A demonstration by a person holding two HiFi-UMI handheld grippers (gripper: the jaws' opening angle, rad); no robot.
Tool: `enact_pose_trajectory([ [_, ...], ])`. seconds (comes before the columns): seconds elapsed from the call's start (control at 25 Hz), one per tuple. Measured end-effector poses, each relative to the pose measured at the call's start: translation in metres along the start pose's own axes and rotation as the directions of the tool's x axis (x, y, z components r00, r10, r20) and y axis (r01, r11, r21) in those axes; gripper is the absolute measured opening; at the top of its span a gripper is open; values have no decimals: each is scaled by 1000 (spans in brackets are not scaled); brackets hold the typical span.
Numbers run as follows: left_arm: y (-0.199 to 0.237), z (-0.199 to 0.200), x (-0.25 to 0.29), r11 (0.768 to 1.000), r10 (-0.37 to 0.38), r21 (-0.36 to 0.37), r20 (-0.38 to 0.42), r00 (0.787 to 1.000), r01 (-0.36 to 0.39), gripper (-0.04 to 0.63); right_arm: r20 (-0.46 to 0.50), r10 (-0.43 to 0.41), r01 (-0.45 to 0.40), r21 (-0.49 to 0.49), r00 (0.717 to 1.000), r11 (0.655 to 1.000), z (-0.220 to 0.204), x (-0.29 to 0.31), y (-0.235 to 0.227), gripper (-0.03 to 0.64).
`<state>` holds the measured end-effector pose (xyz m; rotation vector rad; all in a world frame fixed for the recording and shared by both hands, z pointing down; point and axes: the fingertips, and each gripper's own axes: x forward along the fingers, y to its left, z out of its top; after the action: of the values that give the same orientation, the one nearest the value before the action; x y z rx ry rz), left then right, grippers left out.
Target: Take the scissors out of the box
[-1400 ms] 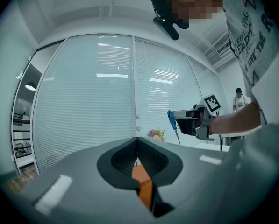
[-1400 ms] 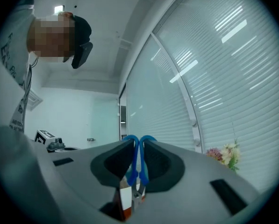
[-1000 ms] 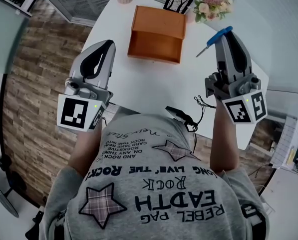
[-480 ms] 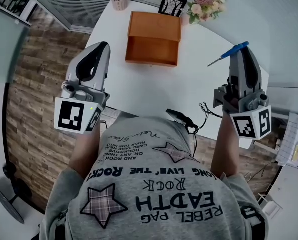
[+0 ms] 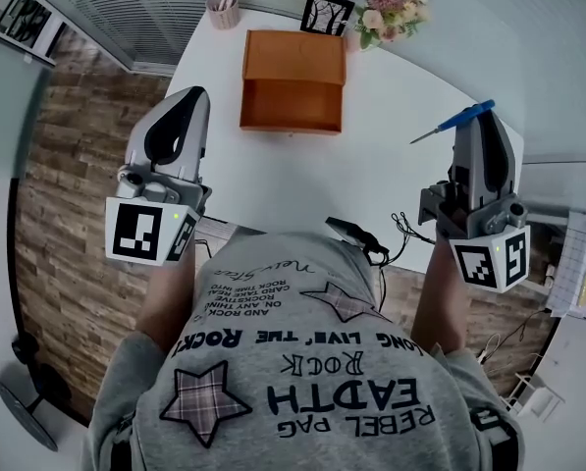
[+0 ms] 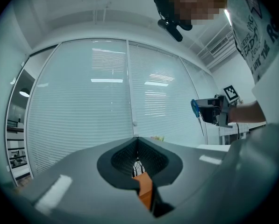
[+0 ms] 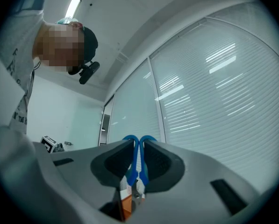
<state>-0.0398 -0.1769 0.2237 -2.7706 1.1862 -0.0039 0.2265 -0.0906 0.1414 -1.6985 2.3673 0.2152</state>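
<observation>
Looking down in the head view, the right gripper (image 5: 483,126) is clamped on the scissors (image 5: 456,121). Their blue handles sit between its jaws at the tip, and the metal blades stick out to its left, slanting down over the white table (image 5: 391,184). The scissors are well apart from the orange box (image 5: 293,57), which stands open farther back on the table, near a picture frame (image 5: 327,11), flowers (image 5: 389,13) and a pen cup (image 5: 222,11). The left gripper (image 5: 182,101) hangs at the table's left edge, to the left of the box.

From the left gripper view, its jaws stand together with nothing between them. A narrow gap lower down shows a strip of the orange box. At the far right the other gripper appears with the scissors' blue handle at its front.

From the right gripper view, the two blue handle loops are pinched between the jaws, which press on them from both sides. The pivot screw shows just below.
</observation>
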Motion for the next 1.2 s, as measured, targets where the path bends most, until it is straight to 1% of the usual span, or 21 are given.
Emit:
enact_pose_trajectory([
  [0.28,0,1,3,1000,-2,-4,4,1000,2,9,0,-1,1,13,1000,1000,-2,0,3,78],
  [0.68,-4,4,1,1000,-6,-5,17,1000,6,9,4,9,-9,5,1000,1000,-1,-1,10,78],
  [1.2,-5,3,-1,1000,-2,1,13,1000,2,9,10,23,-23,10,1000,1000,-3,0,11,78],
])
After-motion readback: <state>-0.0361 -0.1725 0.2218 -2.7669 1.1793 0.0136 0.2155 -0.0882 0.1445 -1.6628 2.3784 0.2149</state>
